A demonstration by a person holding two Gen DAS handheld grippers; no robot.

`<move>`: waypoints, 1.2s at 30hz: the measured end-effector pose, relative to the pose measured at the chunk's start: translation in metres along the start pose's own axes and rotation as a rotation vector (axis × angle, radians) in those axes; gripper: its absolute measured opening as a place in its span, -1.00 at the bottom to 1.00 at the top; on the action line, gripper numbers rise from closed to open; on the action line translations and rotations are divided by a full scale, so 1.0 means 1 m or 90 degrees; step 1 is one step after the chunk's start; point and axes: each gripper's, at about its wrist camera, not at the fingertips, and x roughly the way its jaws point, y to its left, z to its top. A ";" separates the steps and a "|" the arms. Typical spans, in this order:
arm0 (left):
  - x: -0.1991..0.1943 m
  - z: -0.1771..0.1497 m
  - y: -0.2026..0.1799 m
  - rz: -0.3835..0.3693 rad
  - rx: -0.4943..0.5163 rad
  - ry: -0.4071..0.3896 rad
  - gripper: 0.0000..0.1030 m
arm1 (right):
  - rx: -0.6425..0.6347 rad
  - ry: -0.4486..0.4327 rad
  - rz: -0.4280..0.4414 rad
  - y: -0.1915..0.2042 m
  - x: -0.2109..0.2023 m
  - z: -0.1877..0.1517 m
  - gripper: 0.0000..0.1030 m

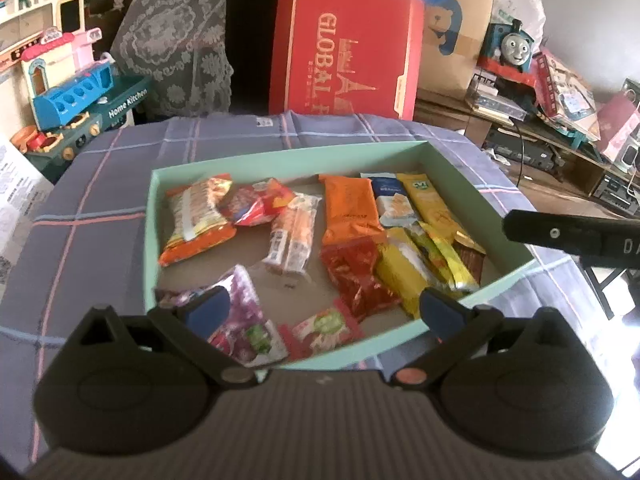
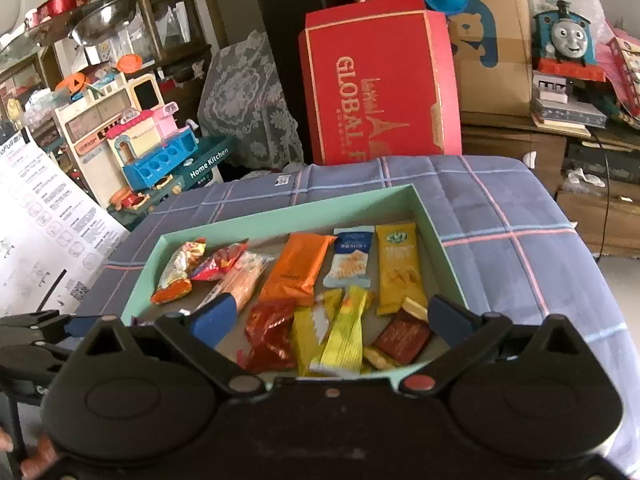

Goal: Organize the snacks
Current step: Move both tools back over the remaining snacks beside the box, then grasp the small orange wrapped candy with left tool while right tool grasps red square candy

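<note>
A shallow mint-green box sits on a plaid blue cloth and holds several snack packets. An orange packet, a red packet and yellow bars lie at its right side; a striped orange bag and a purple packet lie at its left. My left gripper is open and empty, hovering over the box's near edge. My right gripper is open and empty above the near right part of the box, over the yellow bars and a brown packet.
A red "Global" gift box stands upright behind the table. Toy kitchen sets are at the far left, a cluttered shelf with a toy train at the right. The right gripper's finger shows at the left view's right edge.
</note>
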 end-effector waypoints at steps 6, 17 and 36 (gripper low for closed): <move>-0.018 -0.029 0.022 0.017 -0.029 0.008 1.00 | 0.014 0.013 -0.002 -0.003 -0.016 -0.028 1.00; -0.013 -0.082 0.022 0.024 -0.016 0.065 1.00 | 0.054 0.073 -0.010 -0.010 -0.006 -0.082 1.00; 0.025 -0.093 -0.005 -0.044 0.010 0.130 -0.15 | 0.049 0.113 -0.029 -0.013 0.033 -0.095 0.84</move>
